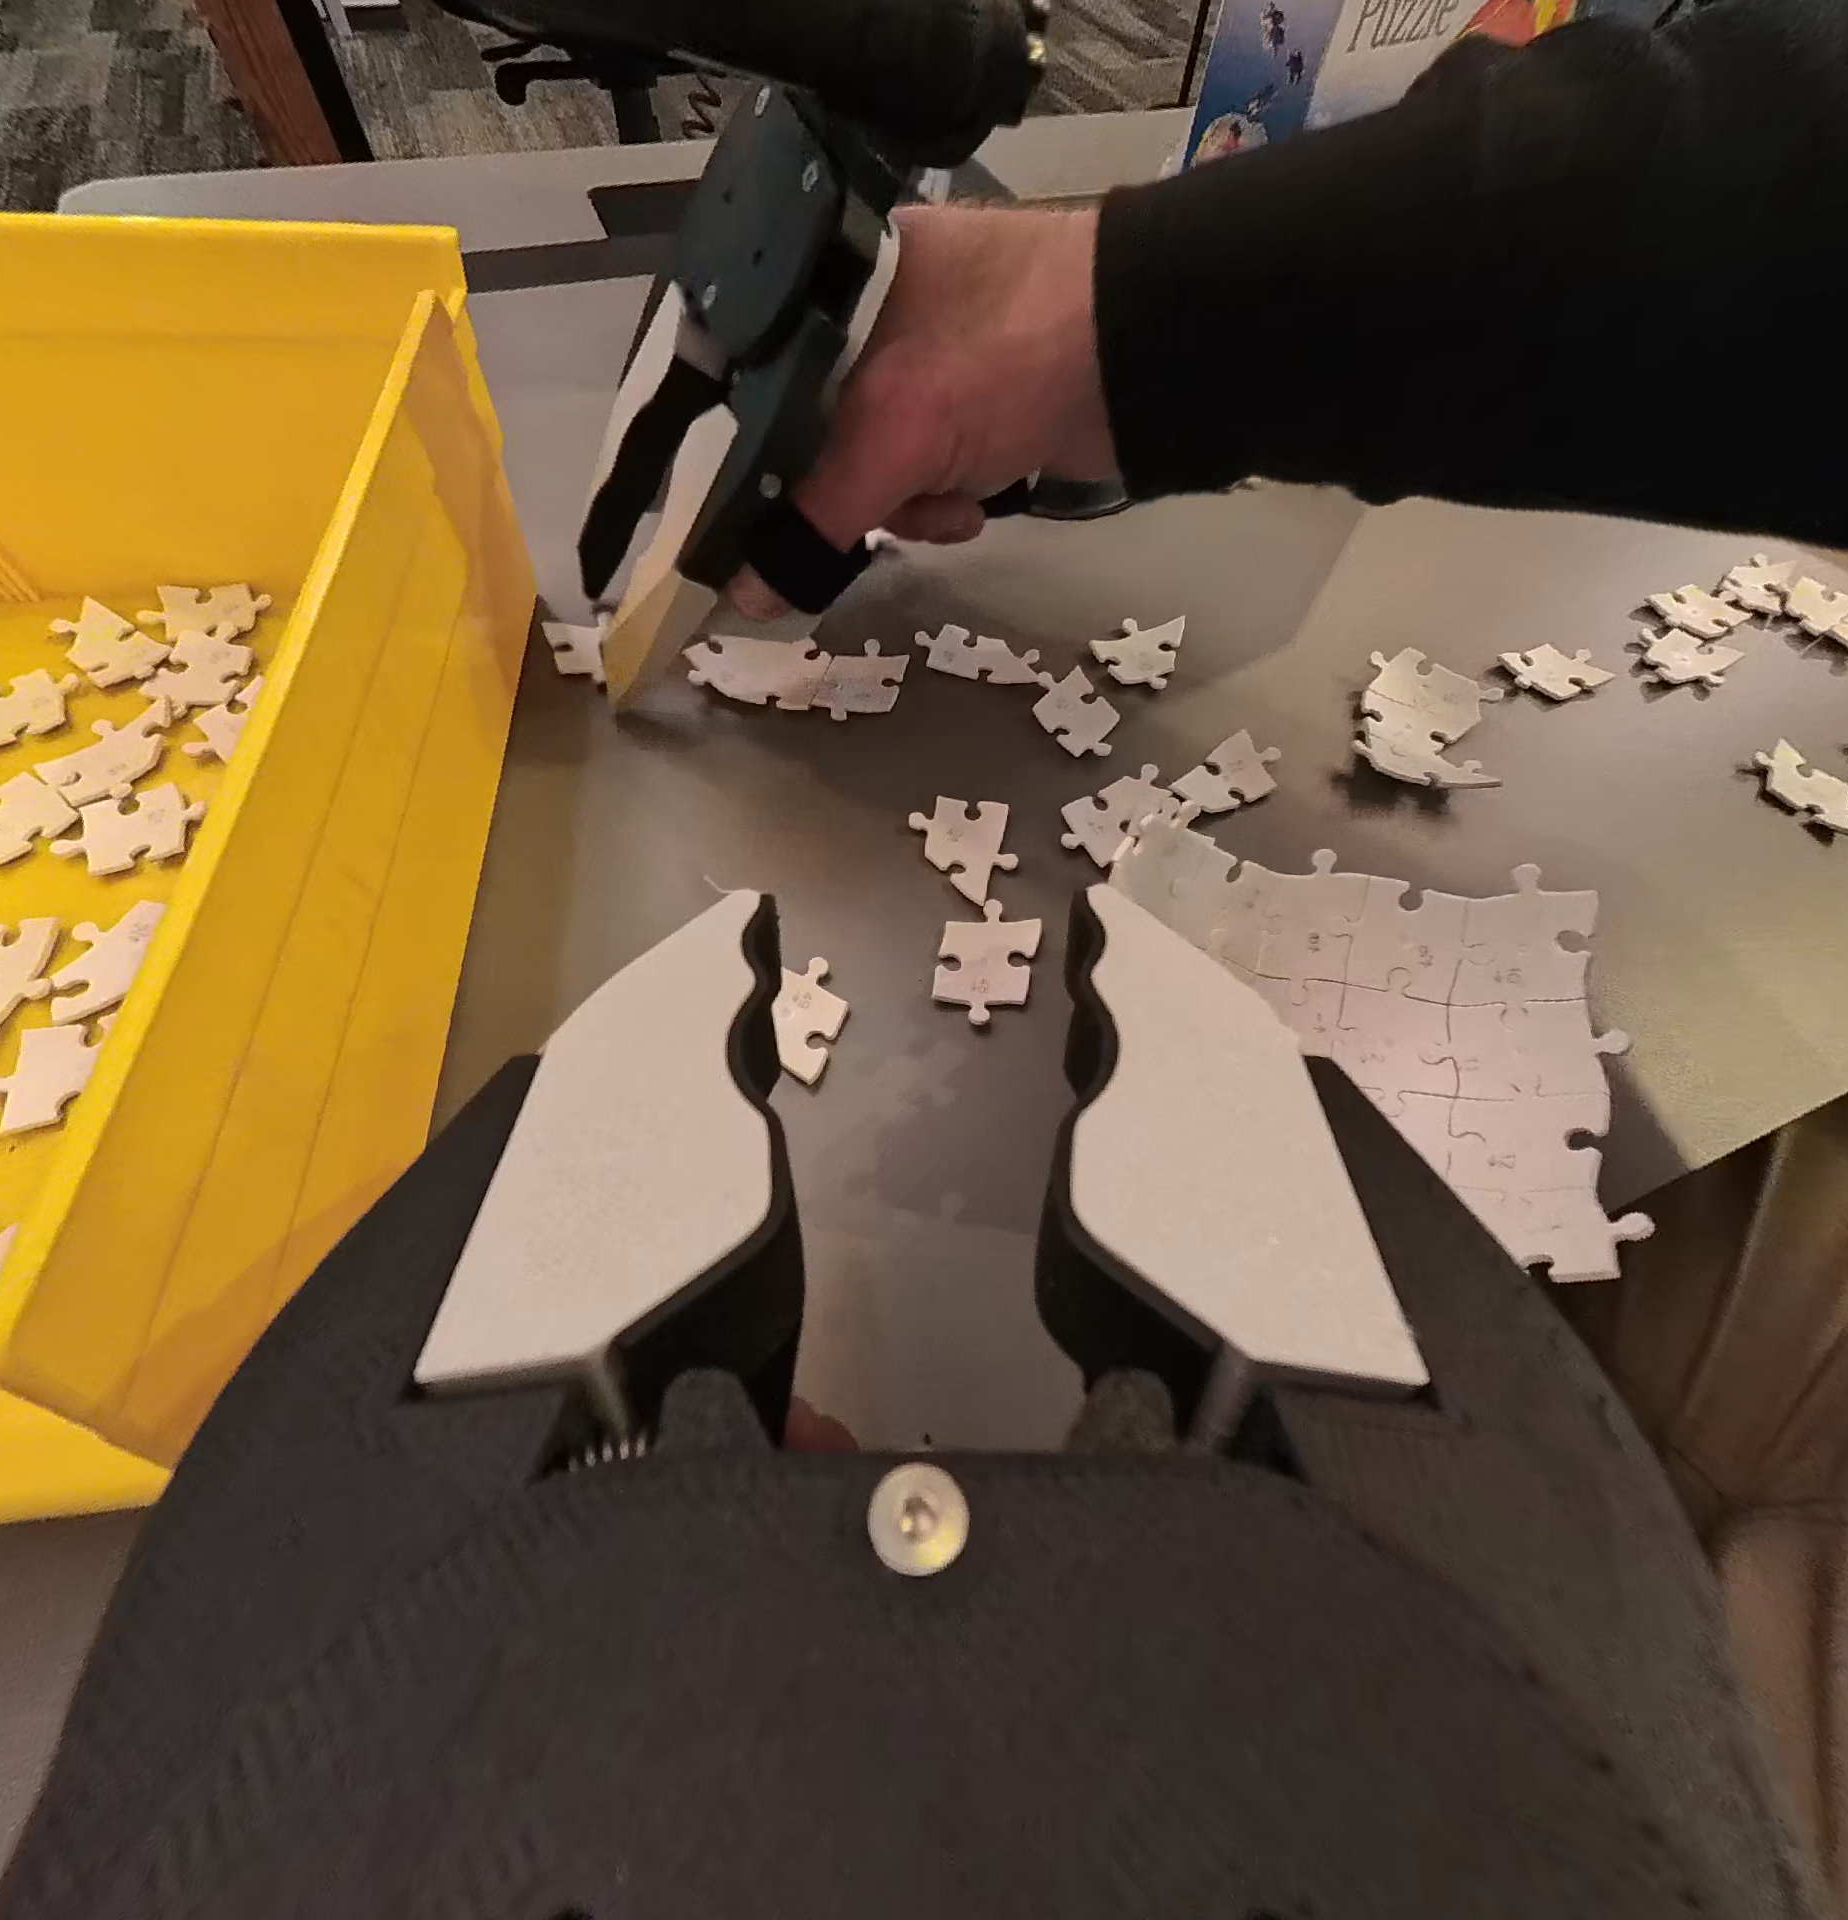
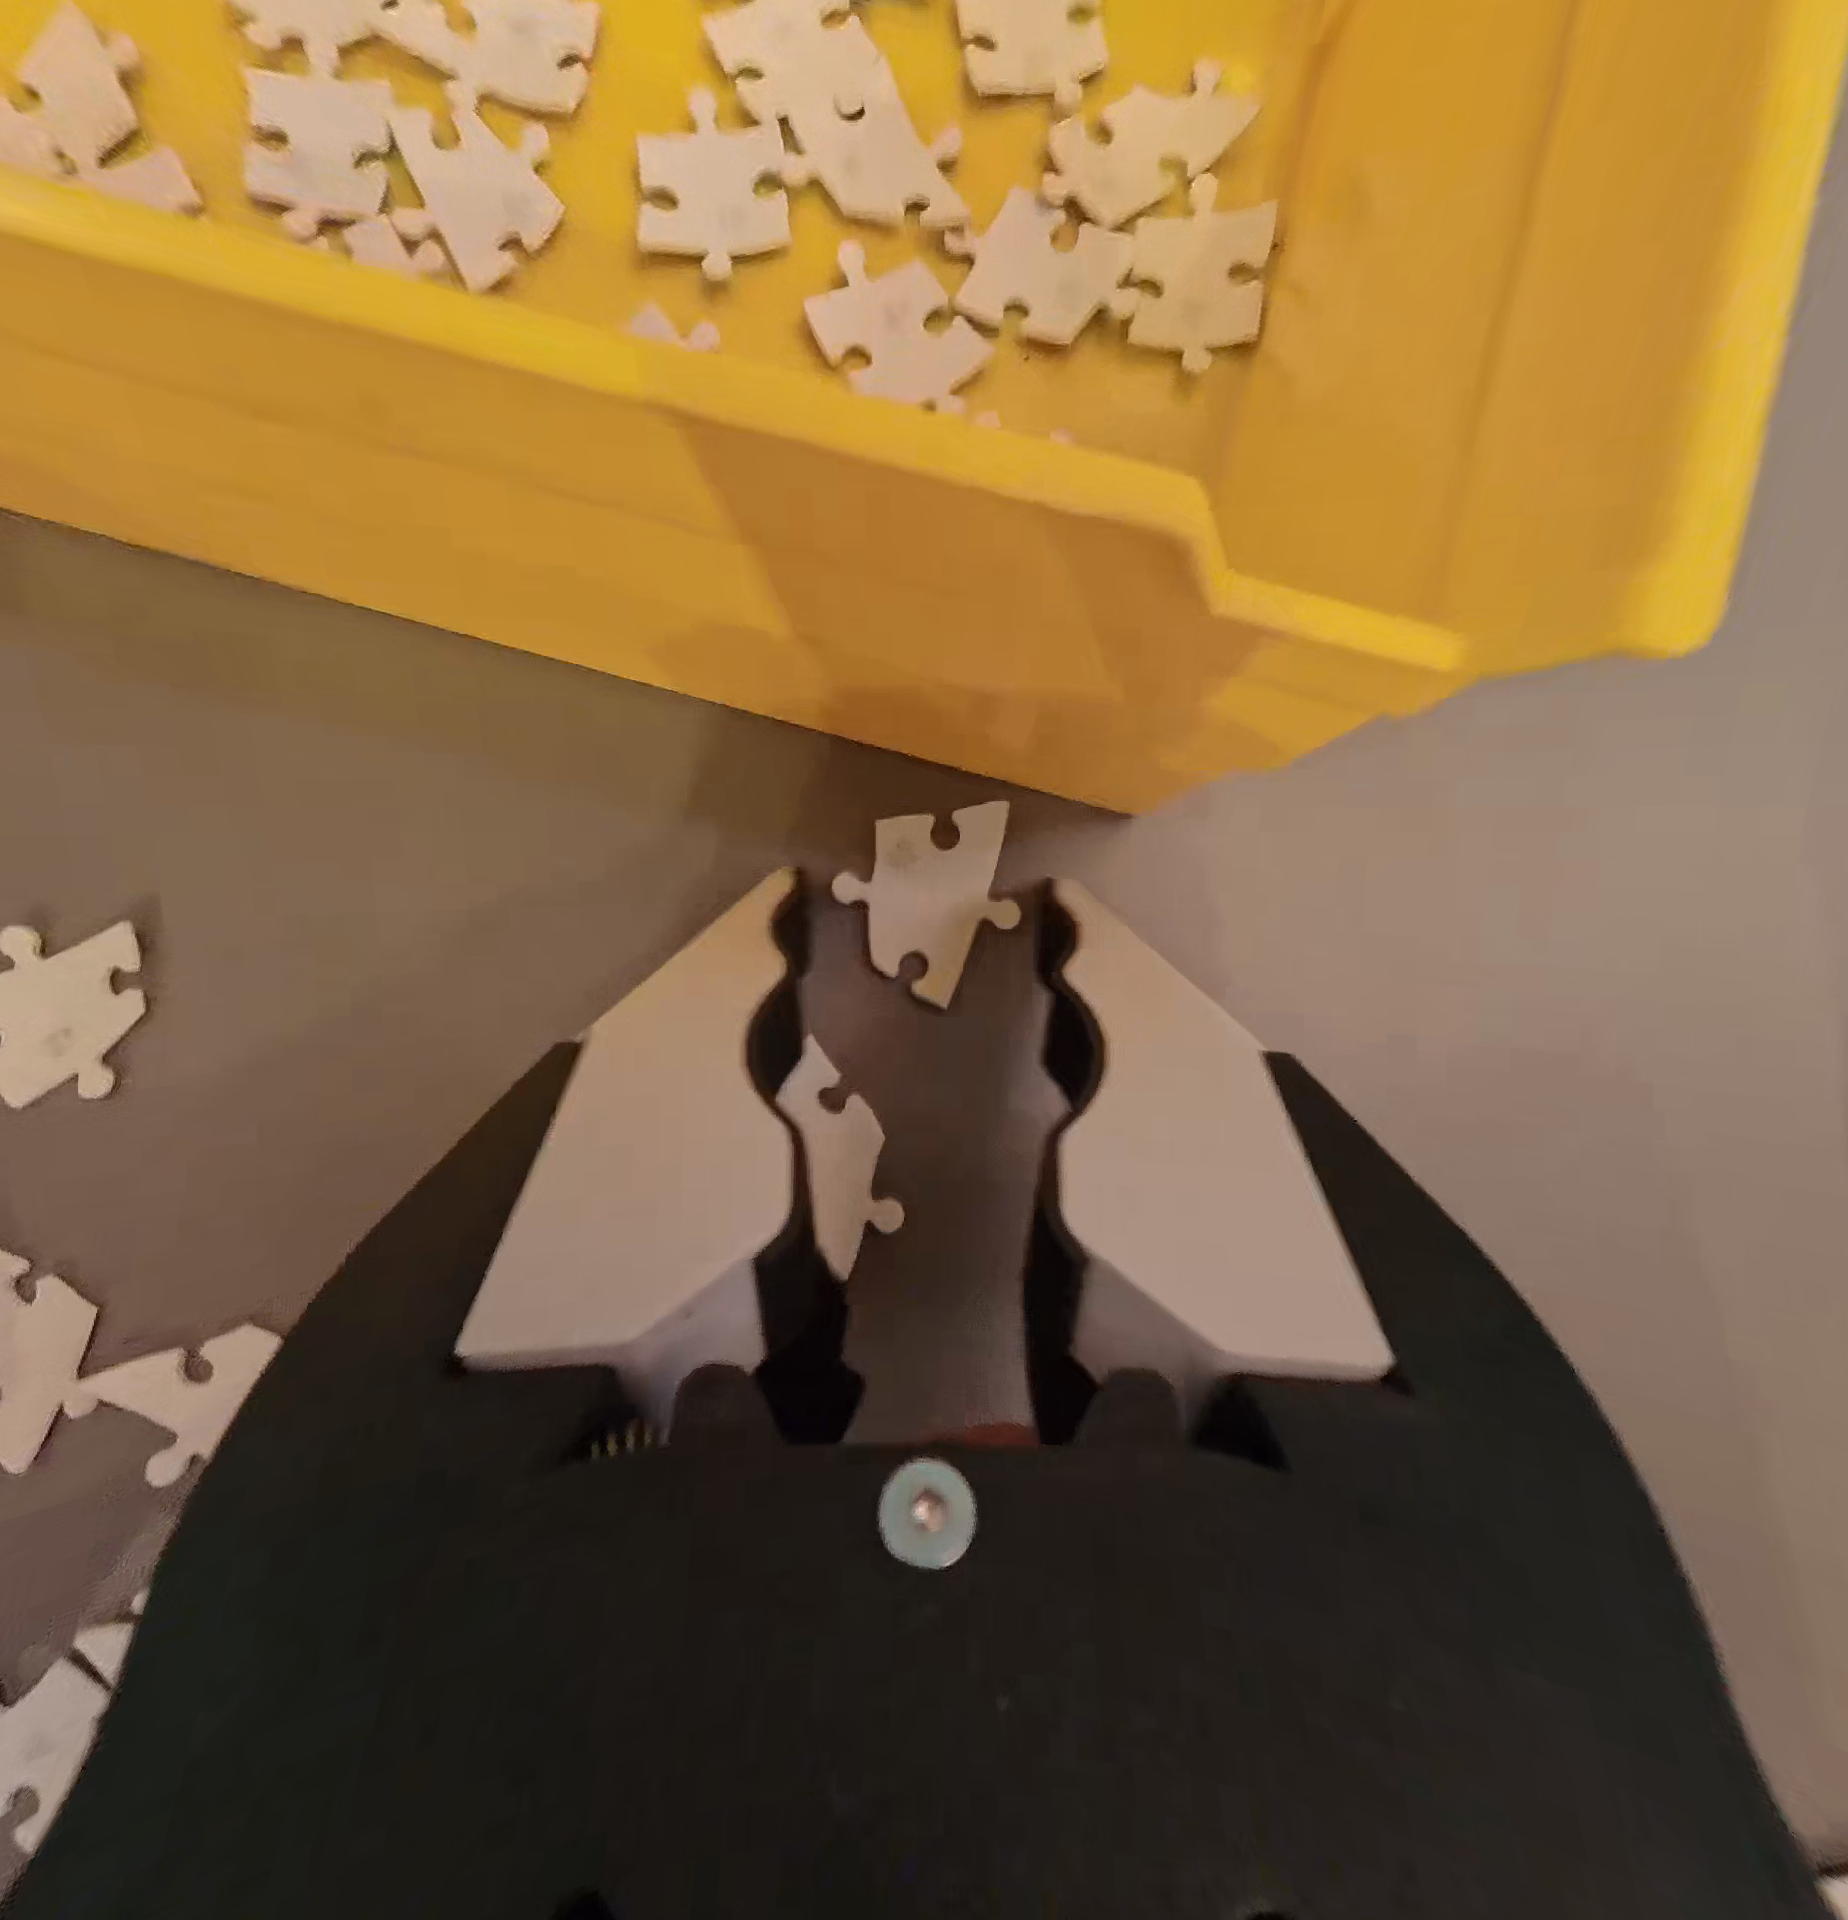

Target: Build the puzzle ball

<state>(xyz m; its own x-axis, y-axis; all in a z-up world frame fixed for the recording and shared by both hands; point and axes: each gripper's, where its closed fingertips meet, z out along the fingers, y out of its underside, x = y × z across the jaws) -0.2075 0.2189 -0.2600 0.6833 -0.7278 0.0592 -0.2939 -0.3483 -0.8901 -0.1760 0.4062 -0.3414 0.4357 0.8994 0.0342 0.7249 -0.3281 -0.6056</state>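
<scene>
So these puzzle pieces are thin, flat, stiff little cards, super light, lying flush on the desk (image 1: 1003,1195), and I'd bet they skate away if I nudge them. My right hand-held gripper (image 2: 920,883) is spread fairly wide with nothing in it, tips down at the desk. The piece I'm after (image 2: 925,899) sits right between the tips, just short of the yellow bin (image 2: 899,582). Best bet, I think, is pinching across its straight edges, not the little tabs.

Annoying bit: the bin wall is right past the tips, so there's no room to push forward. A second piece (image 2: 842,1164) lies further back between the fingers, against the left-hand one, and could get dragged along.

My left hand-held gripper (image 1: 920,914) is also open and empty, hovering over loose pieces, with one (image 1: 987,961) just ahead of the gap. The joined sheet (image 1: 1419,1039) is off to its right.
</scene>
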